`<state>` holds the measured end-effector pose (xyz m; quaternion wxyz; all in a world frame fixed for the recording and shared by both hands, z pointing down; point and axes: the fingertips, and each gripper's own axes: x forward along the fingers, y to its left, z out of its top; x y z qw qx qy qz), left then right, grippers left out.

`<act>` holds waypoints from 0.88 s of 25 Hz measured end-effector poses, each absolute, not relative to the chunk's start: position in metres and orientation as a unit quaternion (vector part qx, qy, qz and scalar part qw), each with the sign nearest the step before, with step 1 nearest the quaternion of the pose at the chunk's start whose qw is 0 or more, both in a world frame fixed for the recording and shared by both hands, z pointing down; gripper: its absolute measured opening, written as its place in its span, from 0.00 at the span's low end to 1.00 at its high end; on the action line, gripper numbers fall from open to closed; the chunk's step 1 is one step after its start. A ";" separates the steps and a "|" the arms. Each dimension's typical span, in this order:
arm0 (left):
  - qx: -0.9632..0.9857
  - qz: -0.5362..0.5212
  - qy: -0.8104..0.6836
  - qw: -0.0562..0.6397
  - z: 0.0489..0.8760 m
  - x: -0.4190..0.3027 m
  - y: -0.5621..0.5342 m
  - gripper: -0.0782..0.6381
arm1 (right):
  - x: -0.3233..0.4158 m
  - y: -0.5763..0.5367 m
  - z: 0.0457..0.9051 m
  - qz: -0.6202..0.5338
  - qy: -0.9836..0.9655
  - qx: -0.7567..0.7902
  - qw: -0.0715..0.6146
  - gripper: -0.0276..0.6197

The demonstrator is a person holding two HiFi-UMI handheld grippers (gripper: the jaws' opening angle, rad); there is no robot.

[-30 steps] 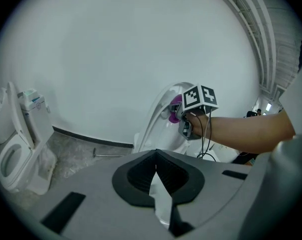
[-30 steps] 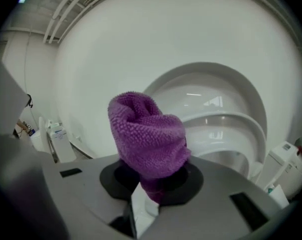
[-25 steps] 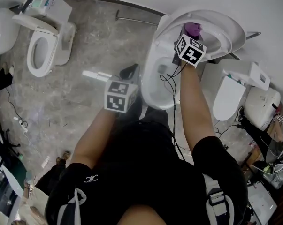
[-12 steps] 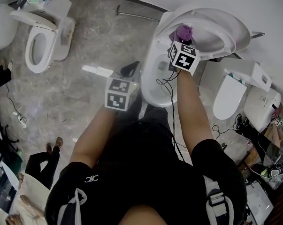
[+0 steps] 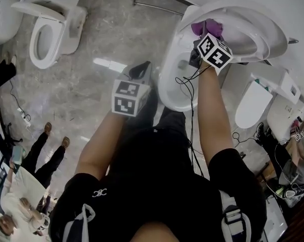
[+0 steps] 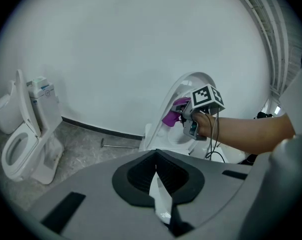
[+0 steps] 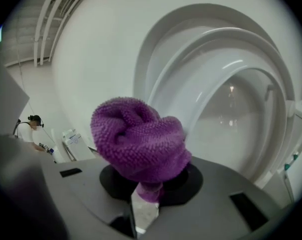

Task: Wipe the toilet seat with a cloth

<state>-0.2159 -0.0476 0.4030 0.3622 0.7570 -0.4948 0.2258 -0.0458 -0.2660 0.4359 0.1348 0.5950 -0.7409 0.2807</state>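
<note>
The right claw (image 7: 143, 196) is squeezing the bunched purple cloth (image 7: 138, 139), right by the lifted toilet seat (image 7: 211, 79). The left claw (image 6: 157, 184) is hanging shut and empty, off to the side. For a good wipe, the cloth should be pressing softly, sliding round the whole ring.
</note>
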 end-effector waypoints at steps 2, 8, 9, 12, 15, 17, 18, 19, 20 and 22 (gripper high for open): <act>0.755 0.226 -0.497 0.364 0.409 -0.221 -0.051 0.12 | -0.047 -0.267 0.438 0.272 -0.744 0.594 0.139 0.17; 0.753 0.231 -0.494 0.368 0.422 -0.222 -0.050 0.12 | -0.053 -0.261 0.477 0.275 -0.738 0.585 0.192 0.16; 0.754 0.231 -0.492 0.368 0.424 -0.221 -0.049 0.12 | -0.054 -0.260 0.485 0.278 -0.735 0.586 0.196 0.16; 0.756 0.233 -0.486 0.373 0.432 -0.223 -0.047 0.12 | -0.060 -0.259 0.505 0.288 -0.727 0.589 0.204 0.16; 0.753 0.242 -0.480 0.379 0.448 -0.226 -0.040 0.12 | -0.065 -0.255 0.529 0.301 -0.719 0.588 0.216 0.16; 0.751 0.247 -0.478 0.382 0.459 -0.227 -0.036 0.12 | -0.066 -0.253 0.544 0.305 -0.716 0.586 0.225 0.16; 0.751 0.249 -0.477 0.384 0.463 -0.226 -0.035 0.12 | -0.065 -0.251 0.550 0.307 -0.714 0.586 0.231 0.16; 0.750 0.250 -0.476 0.385 0.466 -0.225 -0.034 0.12 | -0.064 -0.250 0.555 0.309 -0.711 0.586 0.236 0.16; 0.749 0.251 -0.475 0.387 0.468 -0.225 -0.034 0.12 | -0.064 -0.248 0.561 0.312 -0.710 0.584 0.240 0.16; 0.748 0.250 -0.475 0.389 0.473 -0.223 -0.035 0.12 | -0.065 -0.247 0.568 0.318 -0.713 0.577 0.242 0.16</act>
